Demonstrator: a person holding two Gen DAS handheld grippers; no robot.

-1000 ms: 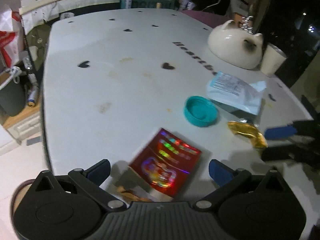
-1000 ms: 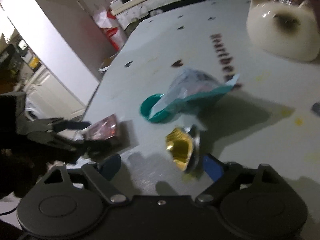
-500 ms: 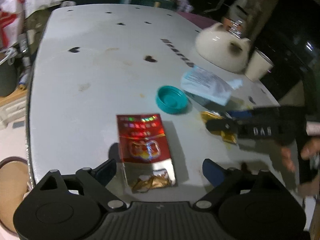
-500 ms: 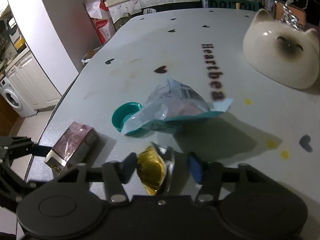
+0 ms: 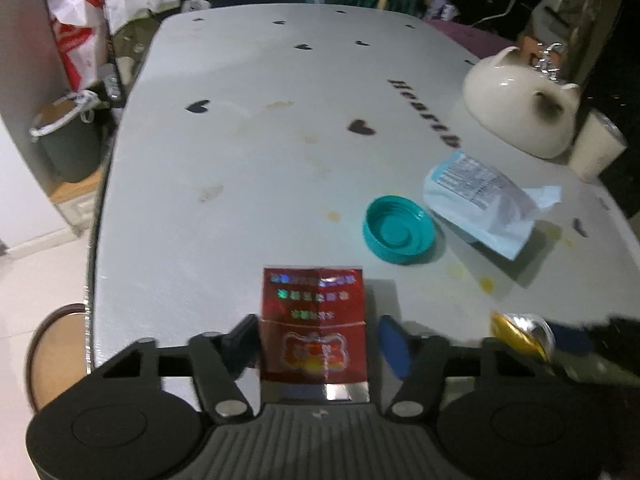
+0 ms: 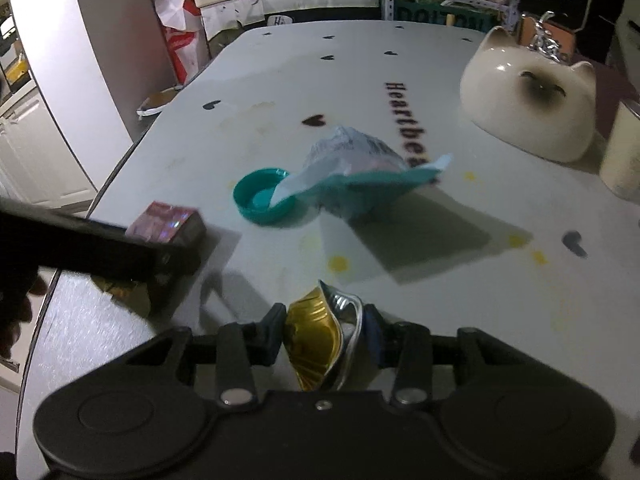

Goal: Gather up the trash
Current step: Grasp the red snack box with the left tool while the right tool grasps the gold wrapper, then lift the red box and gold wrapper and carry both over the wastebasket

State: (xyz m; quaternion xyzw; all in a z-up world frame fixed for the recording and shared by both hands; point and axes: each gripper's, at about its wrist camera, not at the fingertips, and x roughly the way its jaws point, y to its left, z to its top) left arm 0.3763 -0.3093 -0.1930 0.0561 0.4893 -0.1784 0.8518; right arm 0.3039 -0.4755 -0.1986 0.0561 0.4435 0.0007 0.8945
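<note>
My left gripper (image 5: 316,340) is shut on a red holographic box (image 5: 314,324) near the table's front edge; the box also shows in the right wrist view (image 6: 164,222). My right gripper (image 6: 326,330) is shut on a crushed gold and silver capsule (image 6: 320,344), which also shows in the left wrist view (image 5: 520,334). A teal lid (image 5: 398,232) lies open side up on the table, also in the right wrist view (image 6: 262,196). A light blue wrapper (image 5: 484,196) lies just right of the lid, also in the right wrist view (image 6: 360,164).
The white table (image 5: 248,152) has black hearts and stains. A cream cat-shaped bowl (image 5: 520,112) lies upside down at the far right, with a cream cup (image 5: 596,148) beside it. A dark bin (image 5: 68,140) stands on the floor to the left.
My left gripper has closed on the red box. My right gripper has closed on the gold capsule and lifted it slightly off the table.
</note>
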